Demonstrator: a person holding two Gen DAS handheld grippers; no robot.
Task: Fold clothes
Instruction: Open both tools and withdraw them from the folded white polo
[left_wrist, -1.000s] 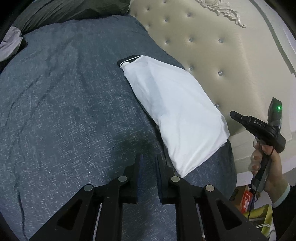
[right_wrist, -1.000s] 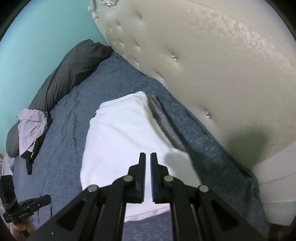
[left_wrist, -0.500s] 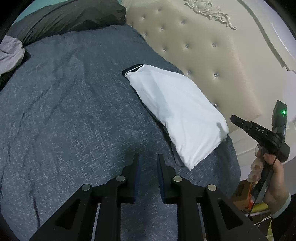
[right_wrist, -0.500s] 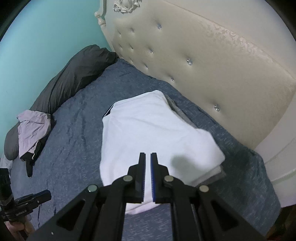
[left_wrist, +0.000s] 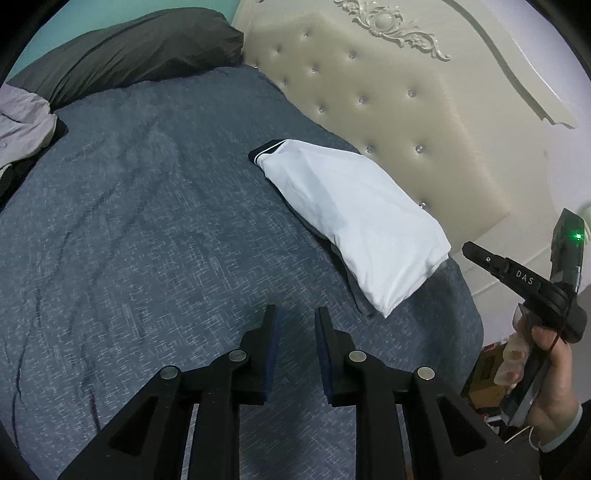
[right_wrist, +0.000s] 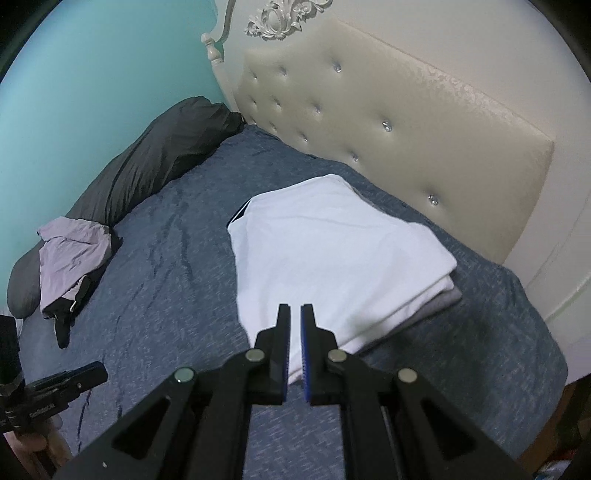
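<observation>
1. White cotton, folded into a thick oblong, described the shirt (right_wrist: 332, 258); it lay on the blue bedspread (left_wrist: 147, 221) near the headboard-side edge, resting on top of a grey folded garment (right_wrist: 443, 297) whose rim peeked out beneath.
2. Its long axis ran roughly parallel to the tufted cream headboard (right_wrist: 388, 122), with a dark-trimmed collar end pointing toward the dark pillow (right_wrist: 159, 147).
3. From the right gripper (right_wrist: 294, 332) the stack lay directly ahead and just below the tips; from the left gripper (left_wrist: 293, 332) it lay ahead and off to the right, so the right hand (left_wrist: 546, 373) was judged the nearer.
4. The right gripper's jaws stood nearly closed, only a thin slit showing, with nothing between them.
5. The left gripper's jaws were opening, a narrow gap so far, also empty, over bare bedspread.
6. A crumpled lilac garment (right_wrist: 70, 251) with dark parts lay at the far edge by the pillow, well apart from both tools, and looked like the next piece to fold.
7. The bedspread was a mottled, lightly creased weave; the headboard was smooth and button-studded.
</observation>
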